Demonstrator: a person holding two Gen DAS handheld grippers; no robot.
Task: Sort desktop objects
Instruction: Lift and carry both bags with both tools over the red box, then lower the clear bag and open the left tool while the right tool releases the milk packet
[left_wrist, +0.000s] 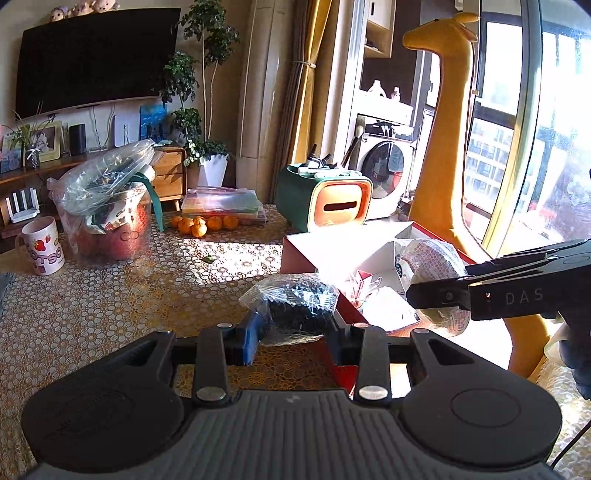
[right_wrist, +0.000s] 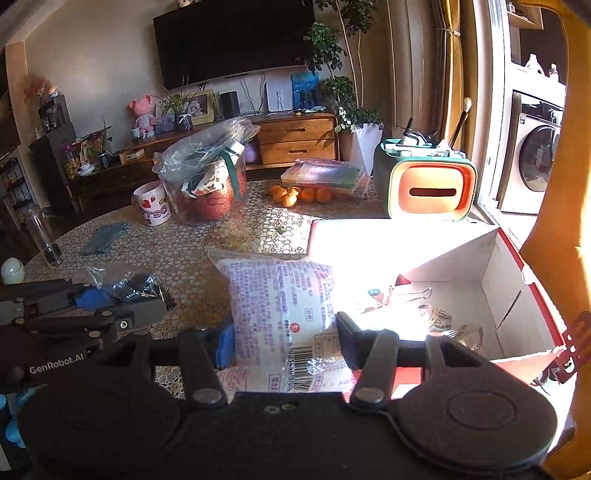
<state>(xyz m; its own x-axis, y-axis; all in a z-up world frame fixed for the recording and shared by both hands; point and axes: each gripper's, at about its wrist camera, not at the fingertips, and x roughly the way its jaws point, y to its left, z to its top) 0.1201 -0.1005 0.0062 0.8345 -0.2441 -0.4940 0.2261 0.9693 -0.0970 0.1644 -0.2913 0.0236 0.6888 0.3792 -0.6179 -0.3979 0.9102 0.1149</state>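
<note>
Left gripper (left_wrist: 291, 332) clamps dark bagged bundle (left_wrist: 295, 306) beside red box (right_wrist: 517, 266) | right gripper (right_wrist: 284, 343) pinches white packet (right_wrist: 280, 306) at box's left edge | I risk slippery film sliding, packets colliding at the rim.

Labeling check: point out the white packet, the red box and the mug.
white packet (right_wrist: 284, 306), right wrist view, middle of its printed face.
red box (right_wrist: 495, 266), right wrist view, white inner wall.
mug (left_wrist: 42, 251), left wrist view, its printed side.
</note>
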